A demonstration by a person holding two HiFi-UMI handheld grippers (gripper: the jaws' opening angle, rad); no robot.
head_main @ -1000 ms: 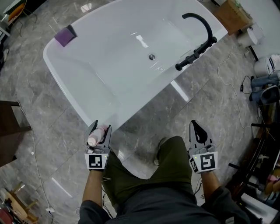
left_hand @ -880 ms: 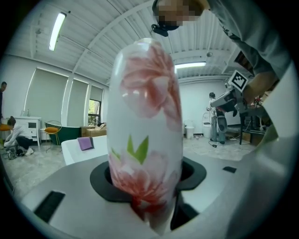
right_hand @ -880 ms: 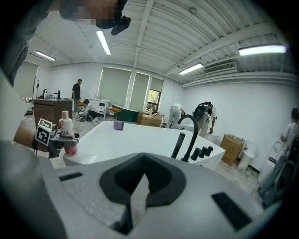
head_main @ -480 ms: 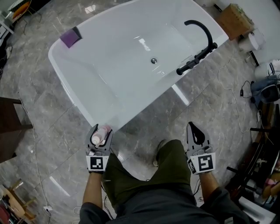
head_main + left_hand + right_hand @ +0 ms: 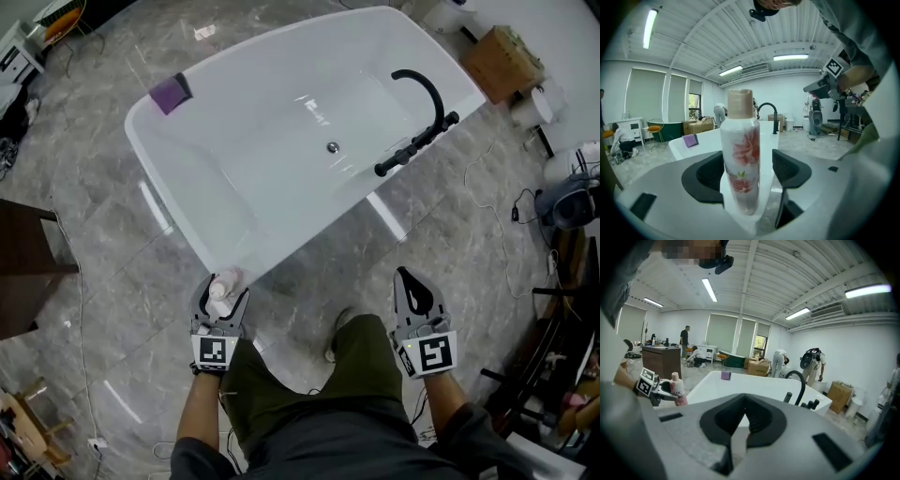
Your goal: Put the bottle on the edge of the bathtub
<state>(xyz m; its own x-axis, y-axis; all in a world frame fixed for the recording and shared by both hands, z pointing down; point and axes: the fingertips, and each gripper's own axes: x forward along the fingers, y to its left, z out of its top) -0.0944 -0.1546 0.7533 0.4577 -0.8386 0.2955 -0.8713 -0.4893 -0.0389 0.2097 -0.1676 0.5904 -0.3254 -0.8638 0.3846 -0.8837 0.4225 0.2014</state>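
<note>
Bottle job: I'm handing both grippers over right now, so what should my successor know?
Left gripper: jaws opening, the bottle between them, pads no longer pressing it.
Right gripper: shut, empty, held clear of the bathtub.
Bottle: upright, apparently on the tub's near corner edge.
Done: the placing, it seems.
Left: draw the left gripper back without tipping the bottle.

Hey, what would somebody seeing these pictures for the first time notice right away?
A big white bathtub fills the middle of the grey stone floor, with a curved black faucet on its right rim and a purple block on its far-left rim. At its near corner a flowered bottle stands upright between the left gripper's opening jaws.
</note>
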